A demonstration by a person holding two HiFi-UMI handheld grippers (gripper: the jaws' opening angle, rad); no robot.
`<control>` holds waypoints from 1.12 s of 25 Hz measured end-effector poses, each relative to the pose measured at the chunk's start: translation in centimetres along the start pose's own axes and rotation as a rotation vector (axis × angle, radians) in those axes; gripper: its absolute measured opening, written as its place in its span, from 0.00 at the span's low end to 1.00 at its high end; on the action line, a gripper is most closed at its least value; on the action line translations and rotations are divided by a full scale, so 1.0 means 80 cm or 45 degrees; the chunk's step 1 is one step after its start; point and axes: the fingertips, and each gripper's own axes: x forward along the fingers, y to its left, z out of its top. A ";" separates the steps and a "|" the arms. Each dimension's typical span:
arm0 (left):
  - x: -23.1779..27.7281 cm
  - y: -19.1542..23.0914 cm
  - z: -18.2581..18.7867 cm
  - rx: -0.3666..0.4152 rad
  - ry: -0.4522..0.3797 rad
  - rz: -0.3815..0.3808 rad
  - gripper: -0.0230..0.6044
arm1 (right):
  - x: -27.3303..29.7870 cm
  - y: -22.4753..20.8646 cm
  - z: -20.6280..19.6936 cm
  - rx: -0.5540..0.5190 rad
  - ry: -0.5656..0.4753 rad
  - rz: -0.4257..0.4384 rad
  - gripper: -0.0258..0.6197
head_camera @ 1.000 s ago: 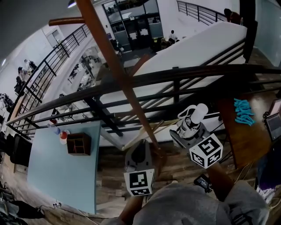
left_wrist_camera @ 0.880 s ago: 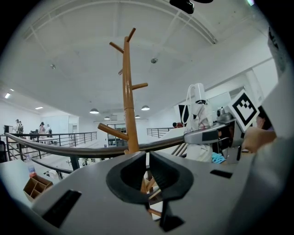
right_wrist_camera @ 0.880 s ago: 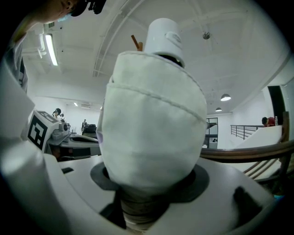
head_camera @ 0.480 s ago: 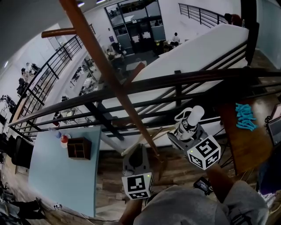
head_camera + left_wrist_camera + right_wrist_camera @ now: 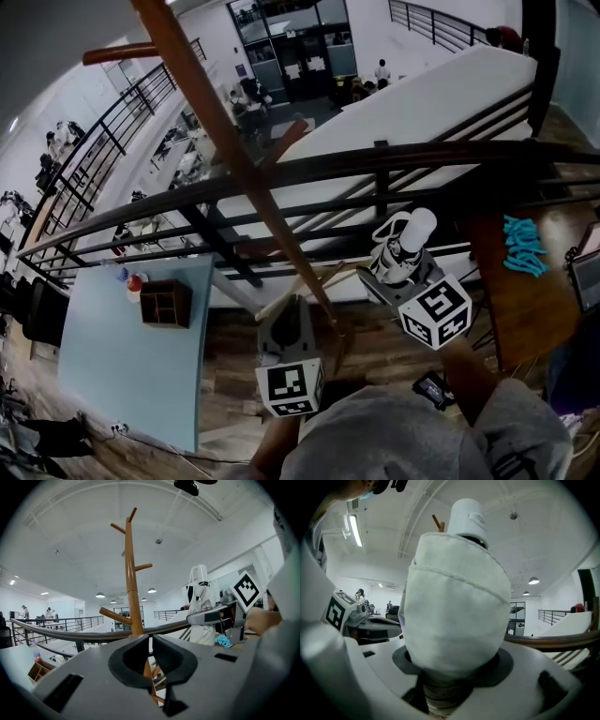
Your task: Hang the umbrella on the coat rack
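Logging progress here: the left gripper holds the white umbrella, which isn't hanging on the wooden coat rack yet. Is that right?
Not quite. It is the right gripper that holds the white umbrella, as the right gripper view shows. The umbrella isn't hanging on the wooden coat rack yet.

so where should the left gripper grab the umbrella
Probably the strap loop at the umbrella's top end, approached from the left. The right gripper is clamped round the folded body, while the loop stands free above it, toward the left gripper, whose shut jaws must open first. It could then go over a coat rack peg.
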 end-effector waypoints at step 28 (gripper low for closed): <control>0.071 0.084 0.011 -0.048 -0.003 -0.042 0.09 | 0.067 -0.037 0.060 -0.034 0.082 -0.036 0.46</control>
